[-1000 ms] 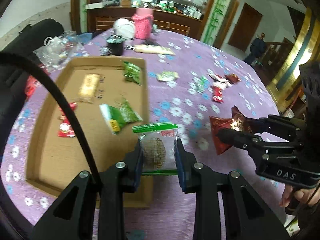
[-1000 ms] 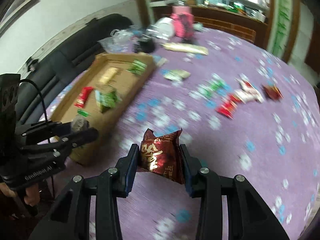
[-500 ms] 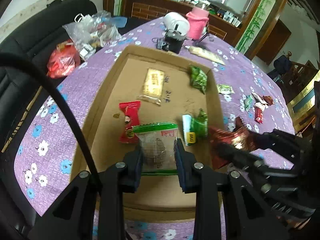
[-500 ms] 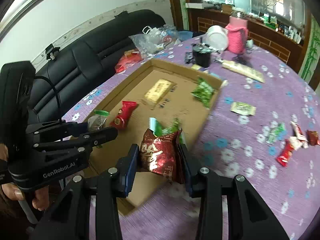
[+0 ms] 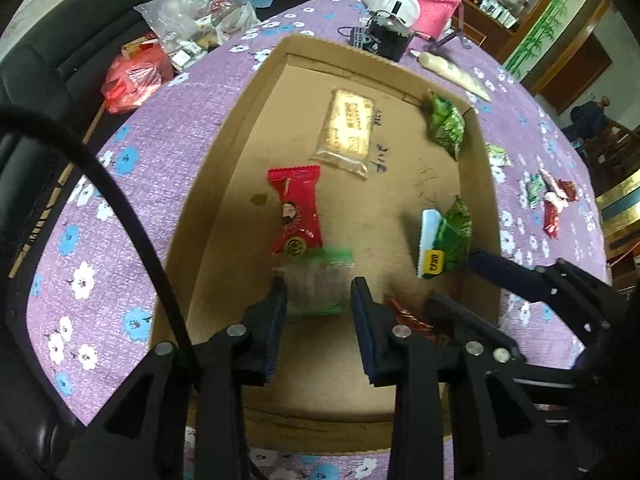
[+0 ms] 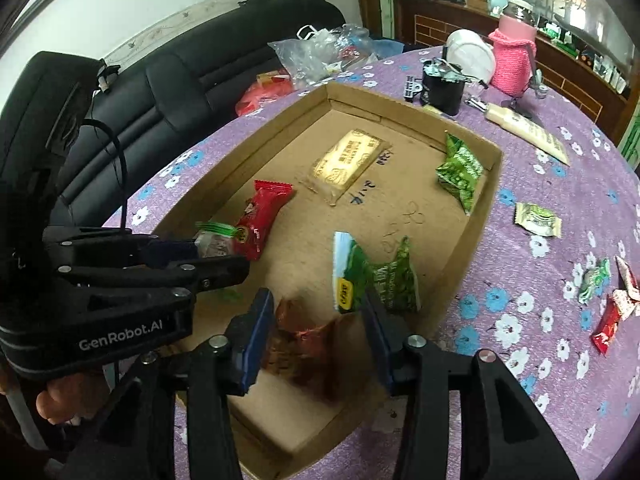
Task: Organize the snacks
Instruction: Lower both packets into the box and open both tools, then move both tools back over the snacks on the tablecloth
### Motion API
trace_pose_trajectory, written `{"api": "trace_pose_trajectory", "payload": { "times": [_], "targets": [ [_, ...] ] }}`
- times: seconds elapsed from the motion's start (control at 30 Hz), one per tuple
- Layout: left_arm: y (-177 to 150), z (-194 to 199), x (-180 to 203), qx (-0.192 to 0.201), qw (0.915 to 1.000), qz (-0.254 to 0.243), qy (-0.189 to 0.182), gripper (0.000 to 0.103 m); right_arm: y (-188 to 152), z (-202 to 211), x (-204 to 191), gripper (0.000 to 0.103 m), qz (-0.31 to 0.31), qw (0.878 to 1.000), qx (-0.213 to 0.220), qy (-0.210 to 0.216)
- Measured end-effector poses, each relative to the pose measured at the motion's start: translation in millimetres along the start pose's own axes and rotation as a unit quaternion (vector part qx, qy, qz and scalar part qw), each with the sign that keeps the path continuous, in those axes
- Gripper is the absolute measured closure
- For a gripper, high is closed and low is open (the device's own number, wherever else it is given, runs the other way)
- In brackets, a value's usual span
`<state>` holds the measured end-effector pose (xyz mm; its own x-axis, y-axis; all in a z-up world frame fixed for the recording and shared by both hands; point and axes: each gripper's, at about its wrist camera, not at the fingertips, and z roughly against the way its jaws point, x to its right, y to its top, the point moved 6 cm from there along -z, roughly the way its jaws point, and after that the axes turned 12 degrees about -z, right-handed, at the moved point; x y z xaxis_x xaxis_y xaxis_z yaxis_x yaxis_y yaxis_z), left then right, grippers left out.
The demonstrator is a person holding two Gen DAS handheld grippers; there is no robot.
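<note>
My left tongs (image 5: 319, 300) are over the near end of the cardboard box (image 5: 188, 208). Their jaws have just been opening. The clear packet with the green top (image 5: 316, 280) is between the jaws, but it looks blurry and the pads do not seem to press on it, so I think it is let go.

My right tongs (image 6: 320, 320) are over the near end of the box too, just beside the left ones. Their jaws have also just been opening. The dark red packet (image 6: 304, 344) sits loose between them, with gaps on both sides, so they hold nothing.

Inside the box, a bit past the clear packet, lies a red packet (image 5: 295, 212), and the two touch at the ends. On the right side of the box, near its wall, lies a green and white packet (image 5: 444, 240). Farther in, near the middle of the box, lies a flat yellow packet (image 5: 349, 128). At the far right corner of the box a green packet (image 5: 445, 125) leans by the wall.

The box stands on a purple worktop (image 6: 520, 320) with flowers on it. To the right of the box, out on the worktop, are more small snacks (image 6: 538, 220), some green and some red.

Past the far end of the box stand a black pot (image 6: 442, 88), a white round thing (image 6: 468, 54) and a pink knitted bottle (image 6: 514, 60). To the far left of the box are plastic bags (image 5: 192, 28) and a black sofa (image 6: 180, 92).
</note>
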<state>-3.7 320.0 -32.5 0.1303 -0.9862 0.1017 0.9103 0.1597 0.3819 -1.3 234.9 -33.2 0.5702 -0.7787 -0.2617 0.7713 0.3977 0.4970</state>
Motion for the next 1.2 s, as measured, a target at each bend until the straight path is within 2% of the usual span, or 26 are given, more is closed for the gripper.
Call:
{"api": "trace_pose_trajectory", "payload": {
  "times": [0.13, 0.4, 0.5, 0.63, 0.8, 0.93, 1.07, 1.2],
  "targets": [
    [-2.0, -0.1, 3.8, -0.003, 0.9997, -0.008, 0.021, 0.059, -1.8, 6.7, 5.6, 0.052, -0.007, 1.000, 0.003, 0.000],
    [-1.4, 16.0, 19.0, 0.042, 0.9982, -0.014, 0.040, 0.059, -5.5, 22.3, 15.8, 0.047, -0.025, 1.000, 0.012, 0.003],
    [-1.8, 20.2, 33.3, 0.052, 0.9978, -0.020, 0.037, 0.059, -11.6, 33.5, 23.1, 0.045, -0.035, 0.999, 0.017, 0.005],
    [-1.3, 24.9, 63.3, 0.063, 0.9967, -0.042, 0.030, 0.059, -21.9, 53.9, 42.8, 0.034, -0.059, 0.998, 0.030, 0.009],
    [1.9, 26.8, 113.6, 0.072, 0.9933, -0.089, 0.018, 0.059, -43.4, 80.4, 80.6, 0.030, -0.092, 0.995, 0.045, -0.002],
    [9.9, 20.3, 153.2, 0.070, 0.9898, -0.123, 0.009, 0.059, -62.7, 94.6, 121.8, 0.029, -0.125, 0.991, 0.050, -0.028],
    [26.8, 11.0, 190.0, 0.066, 0.9854, -0.157, -0.007, 0.059, -80.5, 103.3, 180.3, 0.029, -0.182, 0.980, 0.052, -0.066],
    [55.4, -2.8, 221.4, 0.065, 0.9806, -0.184, -0.016, 0.059, -81.7, 109.4, 224.7, 0.029, -0.223, 0.969, 0.061, -0.088]
  ]
}}
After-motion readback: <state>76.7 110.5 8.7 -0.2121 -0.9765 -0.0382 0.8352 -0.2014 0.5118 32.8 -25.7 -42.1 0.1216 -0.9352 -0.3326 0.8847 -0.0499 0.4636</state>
